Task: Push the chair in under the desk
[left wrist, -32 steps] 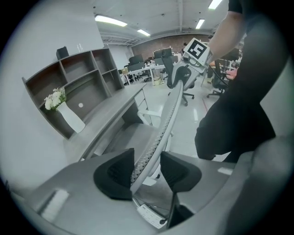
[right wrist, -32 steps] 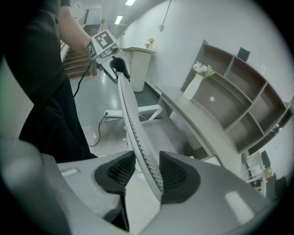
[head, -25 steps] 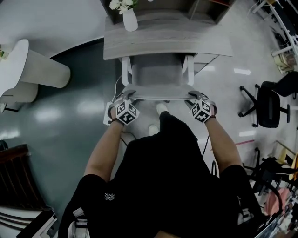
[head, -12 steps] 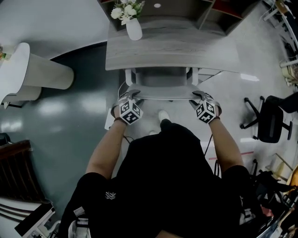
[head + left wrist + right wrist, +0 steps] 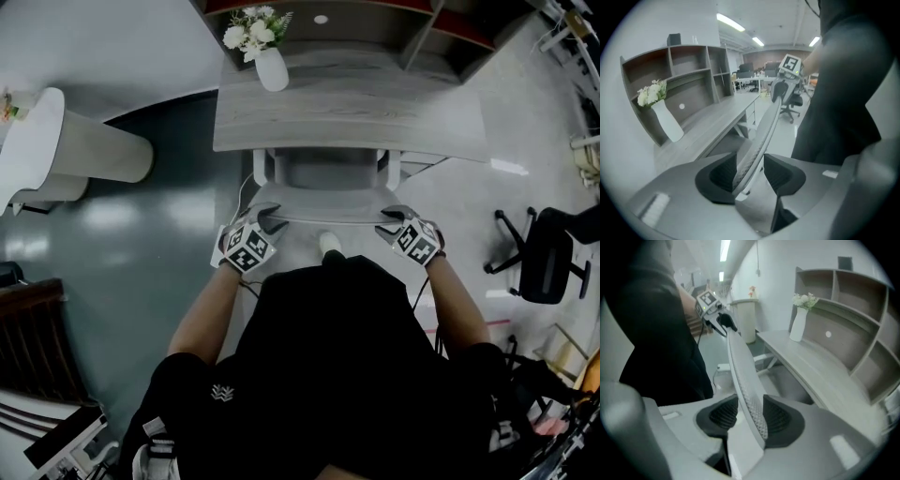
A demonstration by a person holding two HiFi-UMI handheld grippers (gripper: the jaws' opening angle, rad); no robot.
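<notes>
count: one chair (image 5: 328, 192), one table (image 5: 347, 117), one white vase (image 5: 272, 70) with flowers, one shelf unit (image 5: 375, 21), one black office chair (image 5: 544, 253), one white pedestal stand (image 5: 84, 150), two tools.

location: the table is at 12 o'clock from me. the chair faces it, with the front of the seat under the table's near edge and the backrest (image 5: 764, 126) just outside that edge, between the table and my body. the vase stands upright at the 11 o'clock corner of the table top, in front of the shelf unit. the office chair is at 3 o'clock, well apart. the pedestal stand is at 10 o'clock.

left tool (image 5: 269, 217): at the 9 o'clock end of the backrest's top edge. the jaws are wide and opening. the thin mesh edge stands between them and lies against the table-side pad (image 5: 724, 173); the other pad is not pressing on it.

right tool (image 5: 387, 219): at the 3 o'clock end of the same edge. the jaws are apart. the edge runs between them and touches the table-side pad (image 5: 777, 416); a narrow gap shows at the opposite pad. neither tool is clamped.
</notes>
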